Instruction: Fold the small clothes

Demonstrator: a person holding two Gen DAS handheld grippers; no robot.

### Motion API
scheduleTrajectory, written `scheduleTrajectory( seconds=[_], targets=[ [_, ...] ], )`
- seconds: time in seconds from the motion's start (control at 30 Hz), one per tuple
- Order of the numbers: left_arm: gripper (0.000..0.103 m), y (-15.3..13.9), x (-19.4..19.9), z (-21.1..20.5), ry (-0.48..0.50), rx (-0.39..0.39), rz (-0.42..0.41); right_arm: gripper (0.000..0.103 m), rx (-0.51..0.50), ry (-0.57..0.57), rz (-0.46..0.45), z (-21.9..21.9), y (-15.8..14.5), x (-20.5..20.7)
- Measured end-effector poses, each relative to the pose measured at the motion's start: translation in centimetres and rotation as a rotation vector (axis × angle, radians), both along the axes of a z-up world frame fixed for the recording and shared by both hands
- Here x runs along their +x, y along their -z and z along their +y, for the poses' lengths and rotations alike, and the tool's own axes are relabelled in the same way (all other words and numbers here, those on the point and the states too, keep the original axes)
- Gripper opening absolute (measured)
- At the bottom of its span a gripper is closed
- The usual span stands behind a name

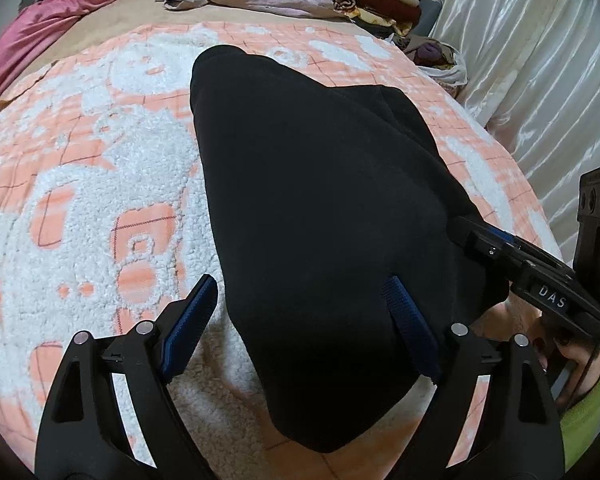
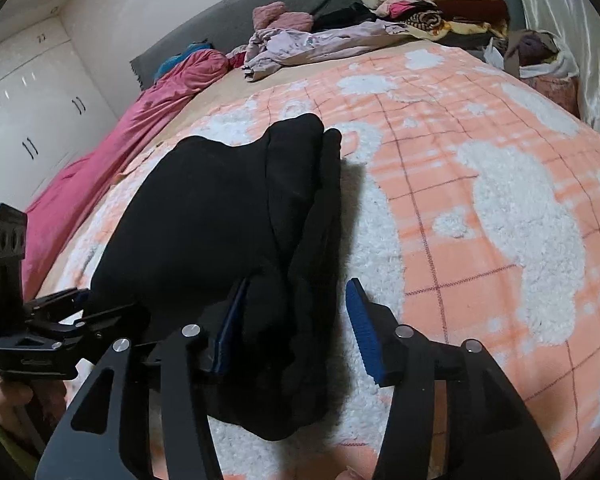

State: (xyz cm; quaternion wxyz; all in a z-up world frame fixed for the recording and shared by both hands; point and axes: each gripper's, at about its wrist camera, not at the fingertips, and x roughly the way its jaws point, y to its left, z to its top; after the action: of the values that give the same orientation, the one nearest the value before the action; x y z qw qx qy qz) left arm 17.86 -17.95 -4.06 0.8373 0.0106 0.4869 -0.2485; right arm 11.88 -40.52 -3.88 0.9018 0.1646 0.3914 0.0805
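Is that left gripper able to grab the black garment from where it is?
Probably yes: the left gripper is open, its fingers astride the near edge of the black garment, with nothing between them.

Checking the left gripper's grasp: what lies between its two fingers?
In the left wrist view, the near end of the black garment lies between the open left gripper fingers, on the orange-and-white blanket.

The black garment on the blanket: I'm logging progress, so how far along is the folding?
Done: the black garment already lies doubled over on the blanket, layered edges showing. In hand: left gripper and right gripper both open, straddling its near end. Left: the crumpled lilac clothes behind.
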Motion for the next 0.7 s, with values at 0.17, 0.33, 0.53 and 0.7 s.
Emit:
scheduleTrajectory(
  seconds=[0.17,0.33,0.53,0.7],
  targets=[
    [0.080,-0.1,0.1,0.0,-0.001,0.004,-0.008,0.051,-0.026,0.023,-0.083,0.1,-2.1,-0.9],
    [0.080,-0.1,-0.1,0.1,0.005,0.005,-0.013,0.051,-0.064,0.013,-0.188,0.6,-4.8,-1.1],
    [0.080,0.2,-0.2,0.6,0.009,-0.001,-0.005,0.051,-0.105,-0.084,-0.148,2.8,-5.8,2.6],
    [0.080,0.4,-0.1,0.8,0.010,-0.008,0.000,0.048,-0.162,-0.100,0.004,3.4,-3.0,7.8]
  ],
)
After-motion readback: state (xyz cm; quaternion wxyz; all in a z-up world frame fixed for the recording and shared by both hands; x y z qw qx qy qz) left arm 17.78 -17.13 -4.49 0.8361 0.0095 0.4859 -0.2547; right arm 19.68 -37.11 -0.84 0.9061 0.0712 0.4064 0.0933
